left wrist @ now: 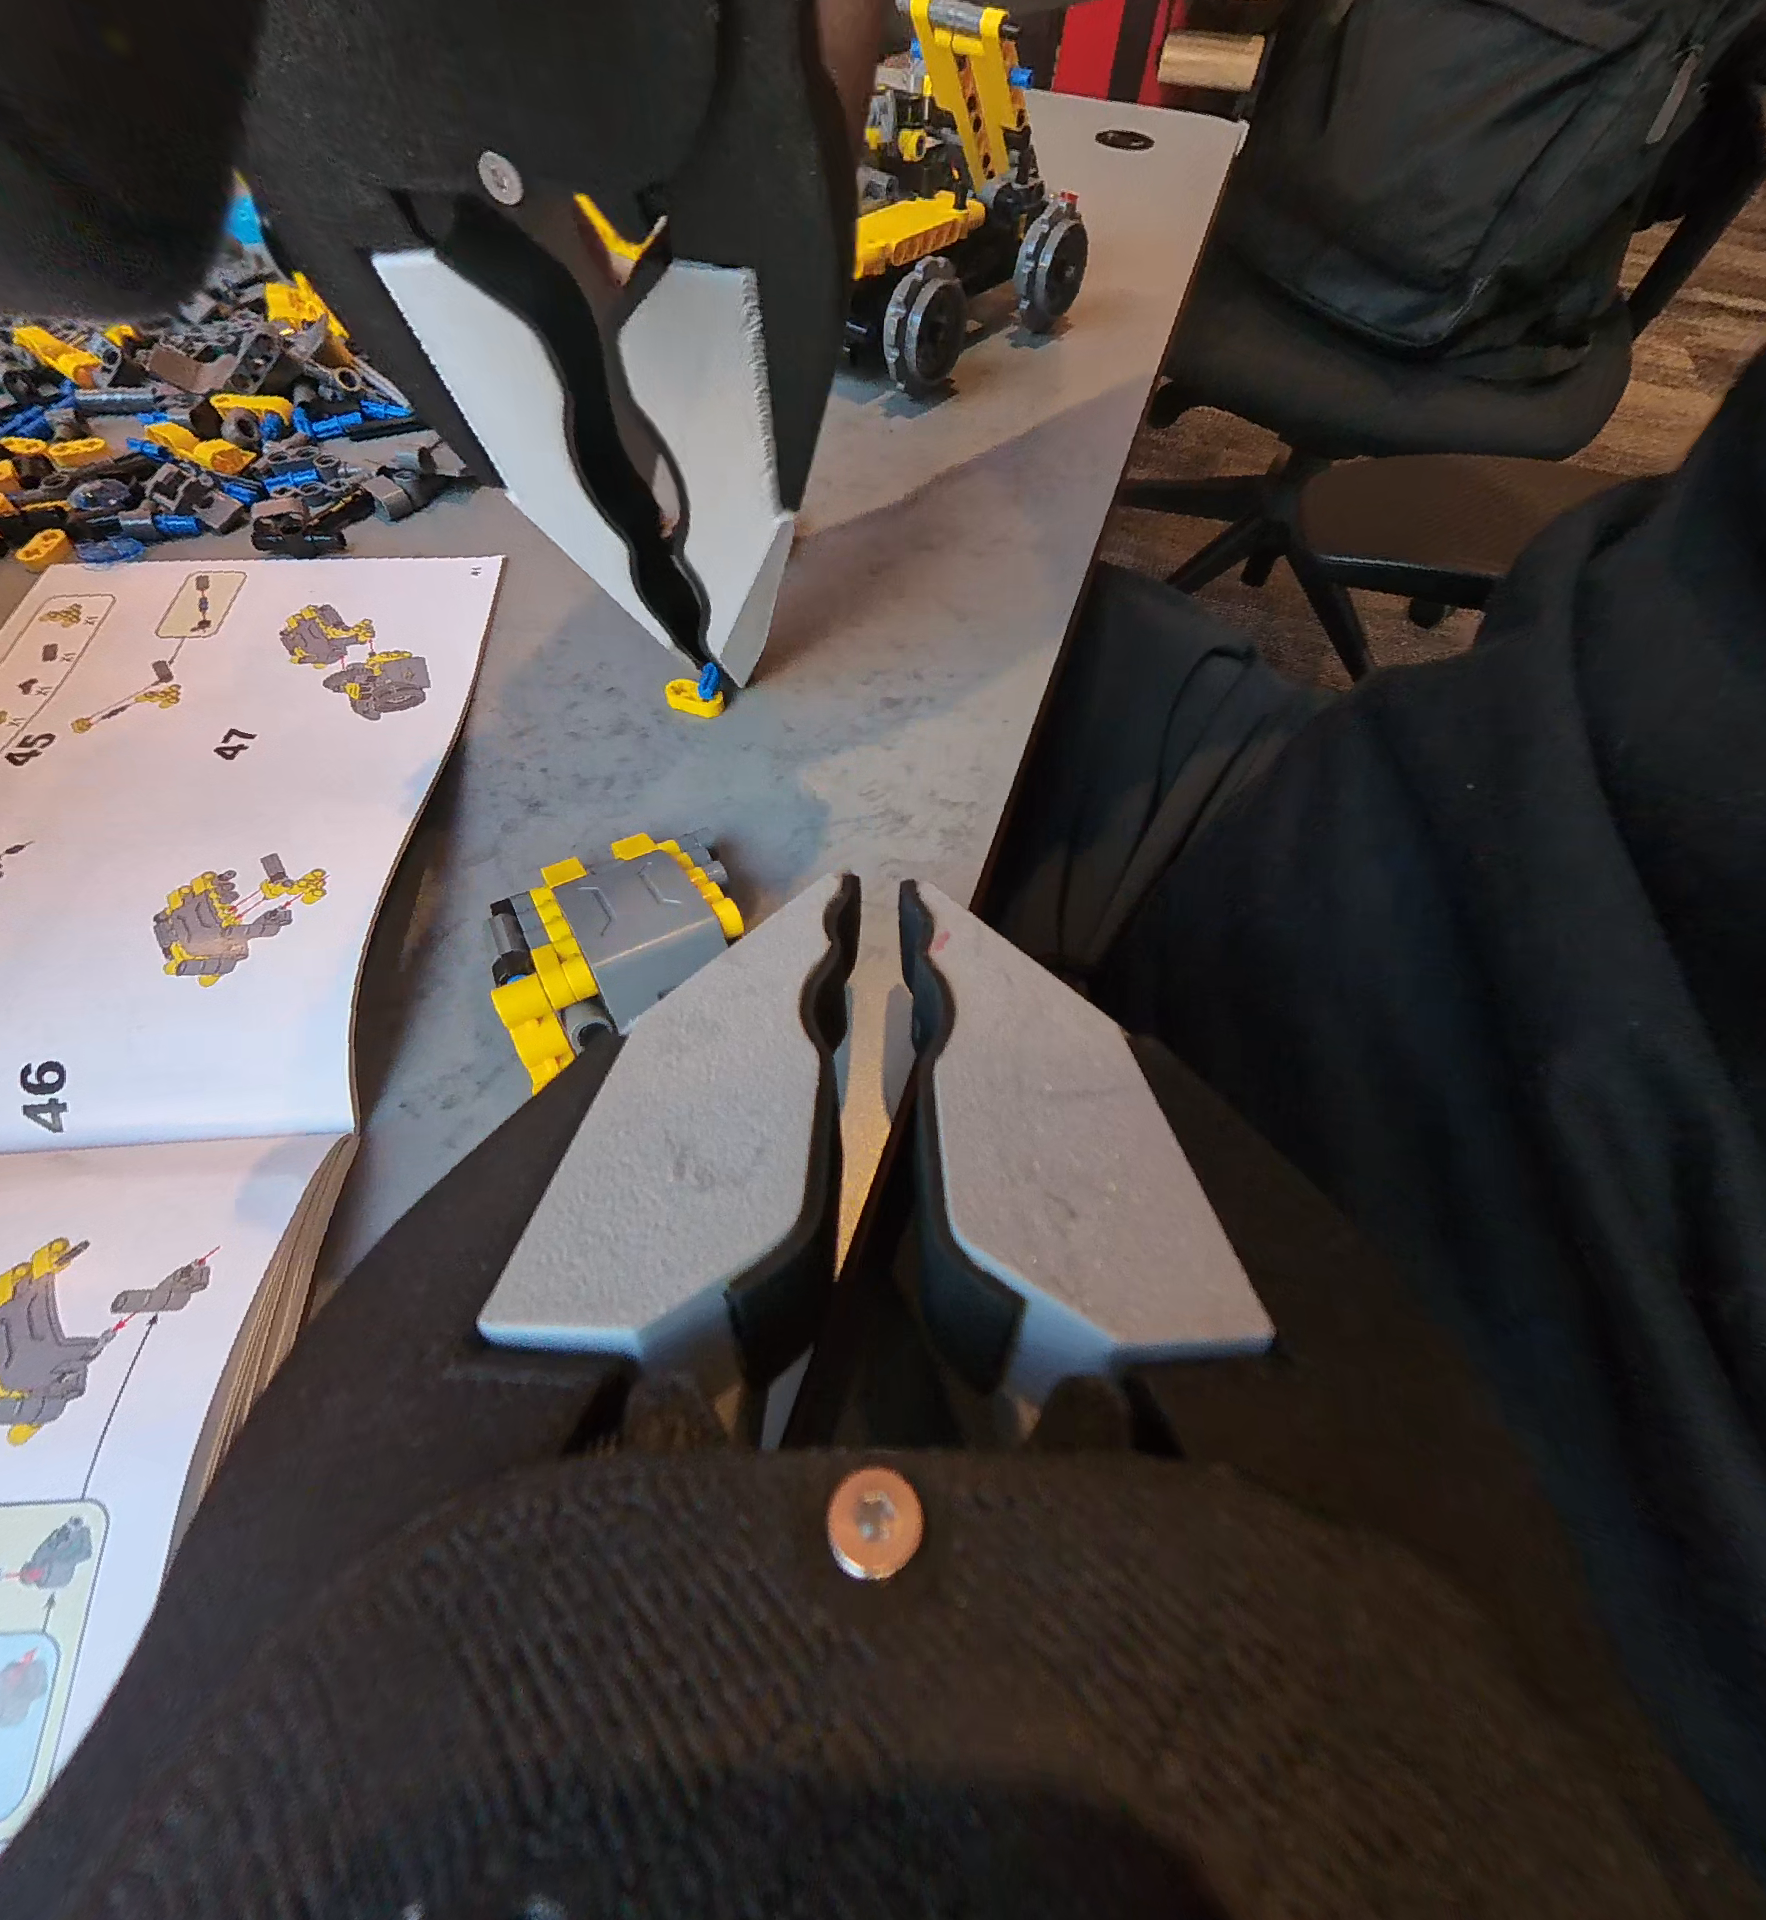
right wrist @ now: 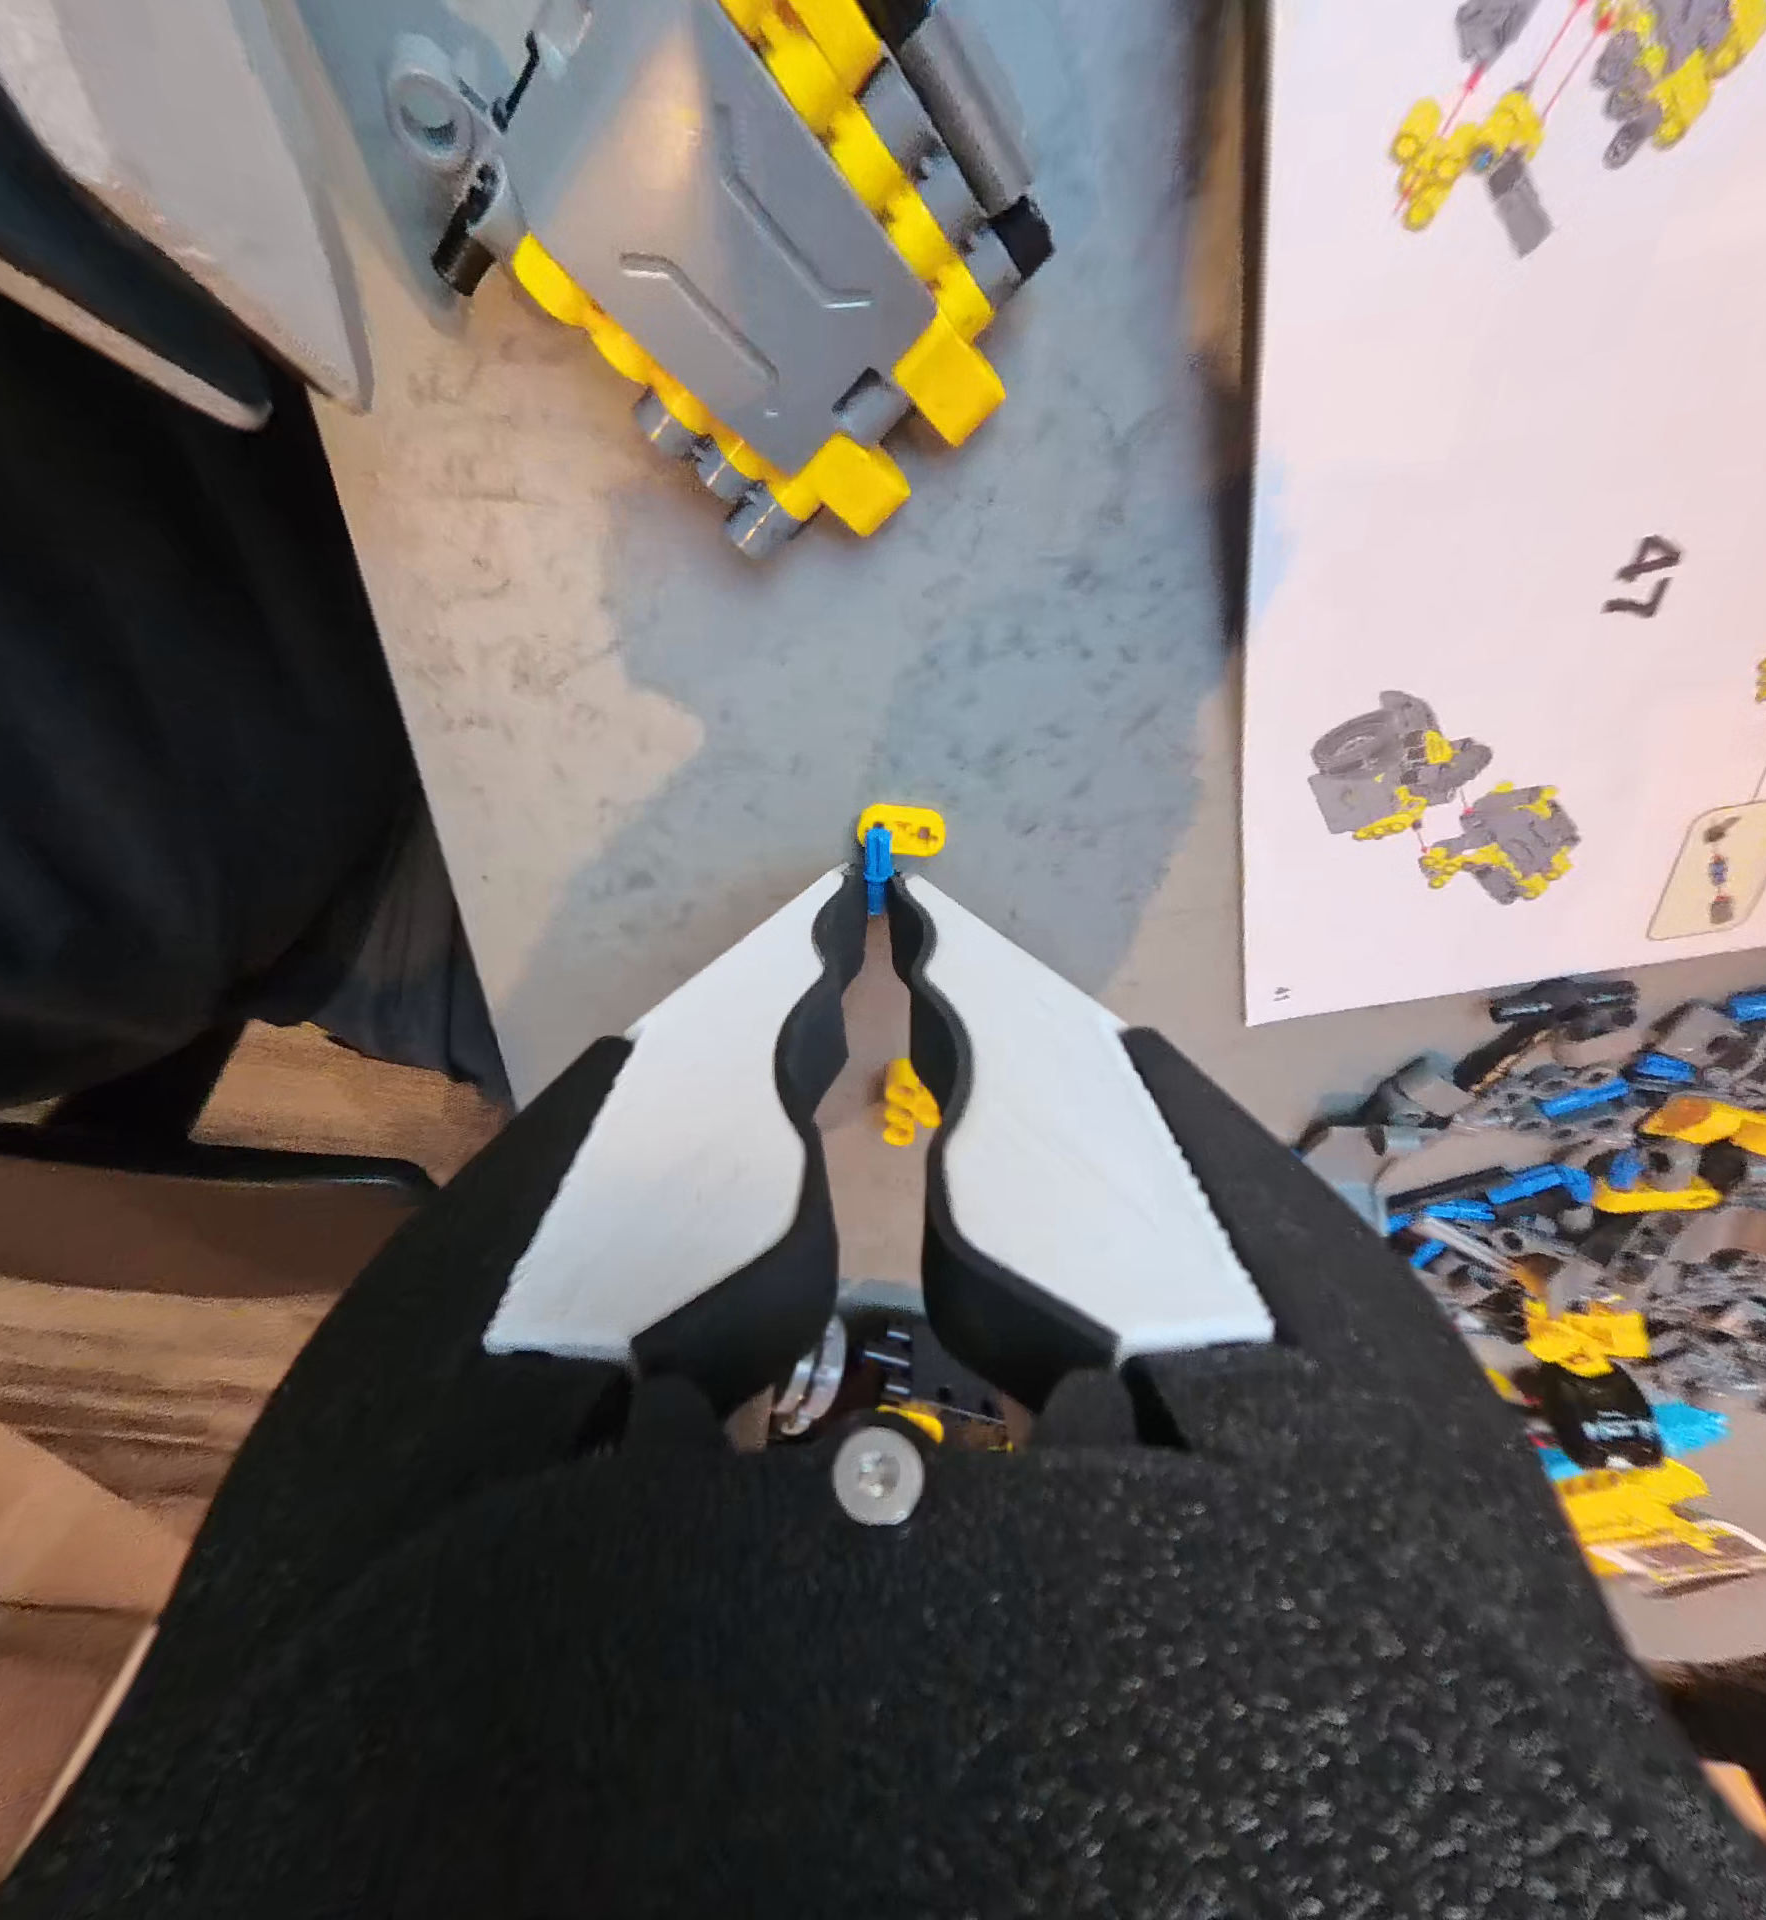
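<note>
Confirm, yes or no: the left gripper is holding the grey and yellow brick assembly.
No: the left gripper holds nothing, its tips slightly parted beside the grey and yellow brick assembly, which lies on the table.

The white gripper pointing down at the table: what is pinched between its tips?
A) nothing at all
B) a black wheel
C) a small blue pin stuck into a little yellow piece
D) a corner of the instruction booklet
C: the right gripper is closed on a small blue pin, whose far end sits in a little yellow piece lying on the grey table.
</note>
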